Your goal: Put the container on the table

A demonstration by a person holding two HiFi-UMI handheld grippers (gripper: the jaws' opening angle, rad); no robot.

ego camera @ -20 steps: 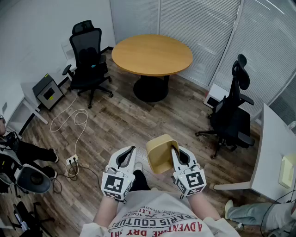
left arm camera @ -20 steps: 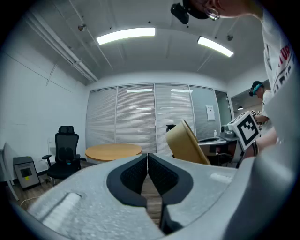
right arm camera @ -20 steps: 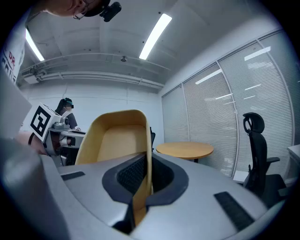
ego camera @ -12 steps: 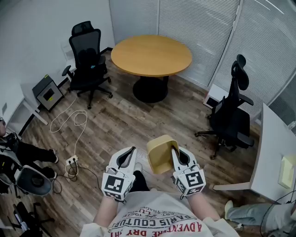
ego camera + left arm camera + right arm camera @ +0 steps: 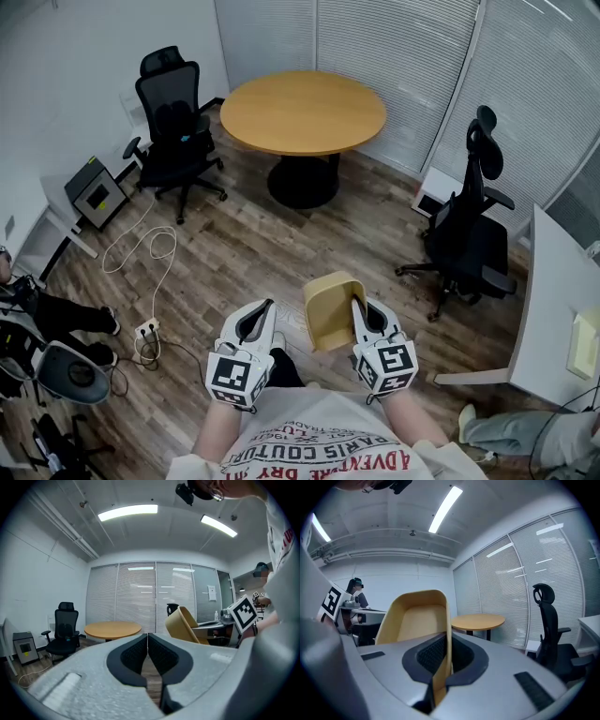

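Note:
A tan, open-topped container point(image 5: 330, 309) hangs over the wooden floor in front of me. My right gripper point(image 5: 358, 311) is shut on its right wall; in the right gripper view the thin wall point(image 5: 446, 645) runs between the jaws. My left gripper point(image 5: 263, 313) is beside it on the left, shut with nothing between its jaws, which meet in the left gripper view point(image 5: 148, 648); there the container point(image 5: 183, 626) shows to the right. The round wooden table point(image 5: 303, 111) stands at the far side of the room, well ahead of both grippers.
A black office chair point(image 5: 173, 122) stands left of the table and another point(image 5: 469, 230) stands at the right. A white desk point(image 5: 562, 309) runs along the right edge. A cable and power strip point(image 5: 147, 325) lie on the floor at the left. A small cabinet point(image 5: 95, 188) is near the left wall.
The view has shifted slightly; the grippers and the container sit a touch further right in the head view. The grip on the container is unchanged.

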